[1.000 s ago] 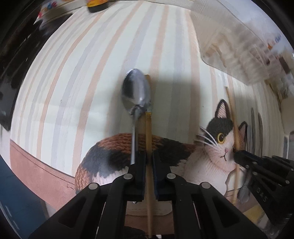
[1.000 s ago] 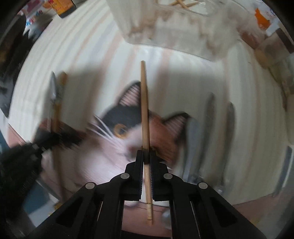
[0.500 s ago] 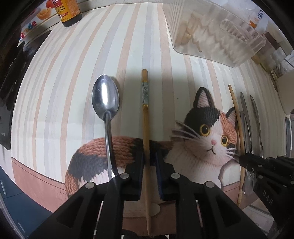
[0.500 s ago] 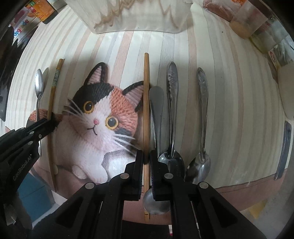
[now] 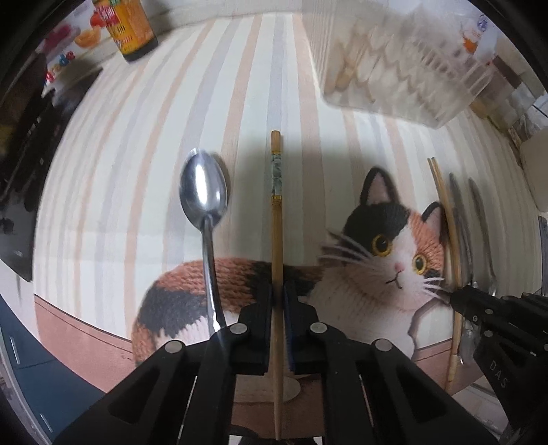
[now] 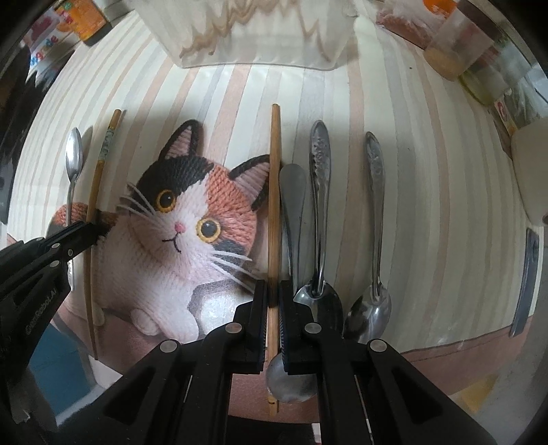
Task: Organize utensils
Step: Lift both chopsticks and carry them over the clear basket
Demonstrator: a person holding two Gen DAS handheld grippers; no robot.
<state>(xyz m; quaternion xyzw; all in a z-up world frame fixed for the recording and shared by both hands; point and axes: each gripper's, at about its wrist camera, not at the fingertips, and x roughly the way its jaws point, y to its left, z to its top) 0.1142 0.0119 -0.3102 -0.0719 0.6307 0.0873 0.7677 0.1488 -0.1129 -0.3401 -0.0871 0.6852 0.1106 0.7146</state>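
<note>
My left gripper (image 5: pixel 277 294) is shut on a wooden chopstick (image 5: pixel 276 219) with a patterned band; it points away over the striped cat placemat (image 5: pixel 137 137). A steel spoon (image 5: pixel 204 202) lies just left of it, bowl far. My right gripper (image 6: pixel 272 291) is shut on a plain wooden chopstick (image 6: pixel 274 191), right of the cat's face. Three steel spoons (image 6: pixel 318 205) lie right of that chopstick, bowls near. The left gripper (image 6: pixel 92 232) also shows in the right wrist view, and the right gripper (image 5: pixel 455 297) in the left wrist view.
A clear plastic utensil tray (image 5: pixel 394 68) stands at the far side of the mat. A sauce bottle (image 5: pixel 128 27) stands at the far left. Jars (image 6: pixel 455 48) stand at the far right. The mat's brown front edge (image 6: pixel 445 345) is near me.
Both grippers have drawn back and lowered with their chopsticks. The left chopstick has moved off the spoon to its right. The right view has steadied from blur.
</note>
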